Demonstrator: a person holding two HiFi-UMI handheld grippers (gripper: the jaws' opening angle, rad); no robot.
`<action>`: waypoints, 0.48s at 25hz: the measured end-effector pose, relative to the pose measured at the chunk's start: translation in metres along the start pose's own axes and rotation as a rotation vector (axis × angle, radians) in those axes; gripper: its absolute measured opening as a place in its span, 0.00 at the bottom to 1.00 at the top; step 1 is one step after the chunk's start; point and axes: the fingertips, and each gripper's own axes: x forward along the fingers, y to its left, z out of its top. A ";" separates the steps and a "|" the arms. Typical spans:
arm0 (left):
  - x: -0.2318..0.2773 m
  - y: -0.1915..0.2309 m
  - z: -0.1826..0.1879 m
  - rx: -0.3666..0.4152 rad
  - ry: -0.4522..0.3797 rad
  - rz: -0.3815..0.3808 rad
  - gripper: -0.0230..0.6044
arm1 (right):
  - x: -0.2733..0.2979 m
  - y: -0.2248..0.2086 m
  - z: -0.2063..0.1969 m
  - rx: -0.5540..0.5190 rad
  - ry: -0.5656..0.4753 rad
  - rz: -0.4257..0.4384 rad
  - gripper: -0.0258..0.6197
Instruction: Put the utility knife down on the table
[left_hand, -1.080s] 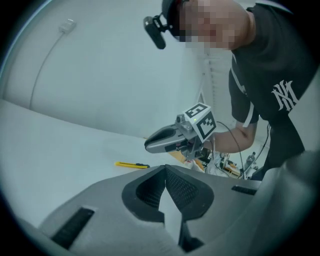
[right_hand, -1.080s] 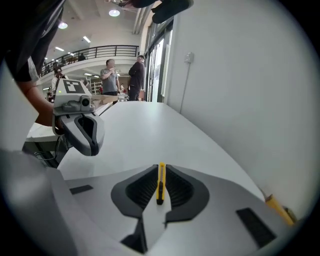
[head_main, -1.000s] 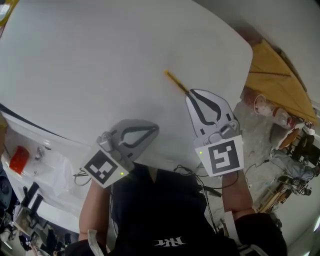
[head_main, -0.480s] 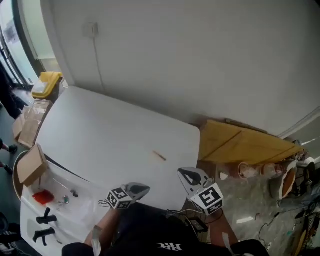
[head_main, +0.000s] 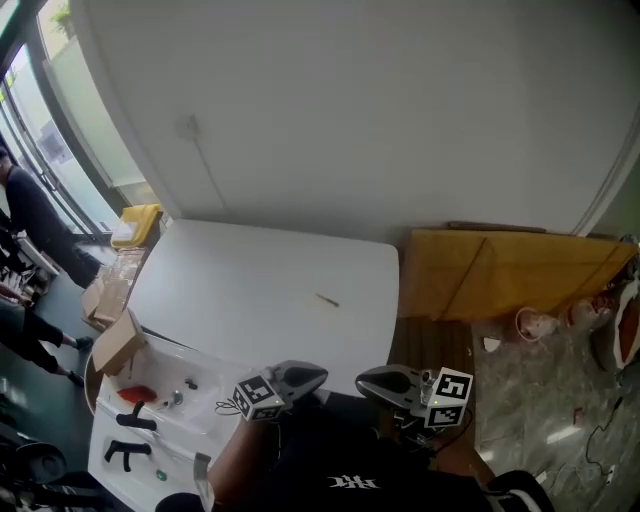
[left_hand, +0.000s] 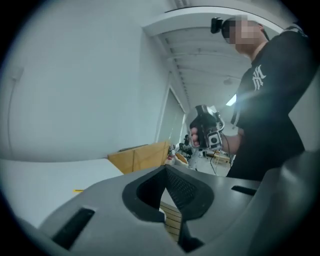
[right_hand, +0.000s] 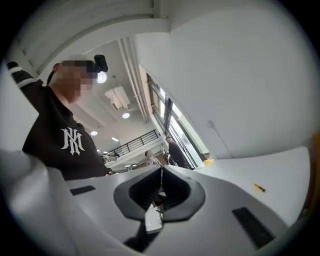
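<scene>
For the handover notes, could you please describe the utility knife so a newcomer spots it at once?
Find the large white table against the wall. Toward its right side, near the cardboard sheets, lies the utility knife: a thin yellow sliver, alone on the white top.

One table (head_main: 250, 270) bears one utility knife (head_main: 327, 299). Two grippers show, the left gripper (head_main: 318, 375) and the right gripper (head_main: 364, 380). Beside the table are two cardboard boxes (head_main: 118, 343), one yellow bin (head_main: 135, 225), two black tools (head_main: 135, 416) and one red object (head_main: 138, 393). One big cardboard sheet (head_main: 490, 270) is right of it. One person (head_main: 25, 215) stands far left.
</scene>
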 end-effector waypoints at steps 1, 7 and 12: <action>0.000 -0.018 0.007 0.020 -0.004 -0.006 0.04 | -0.003 0.007 -0.010 0.014 -0.012 0.009 0.05; -0.016 -0.093 0.061 -0.003 -0.145 -0.053 0.04 | -0.008 0.017 -0.044 -0.004 -0.005 -0.085 0.05; -0.045 -0.117 0.066 0.029 -0.179 -0.125 0.04 | -0.013 0.030 -0.054 0.081 -0.075 -0.241 0.05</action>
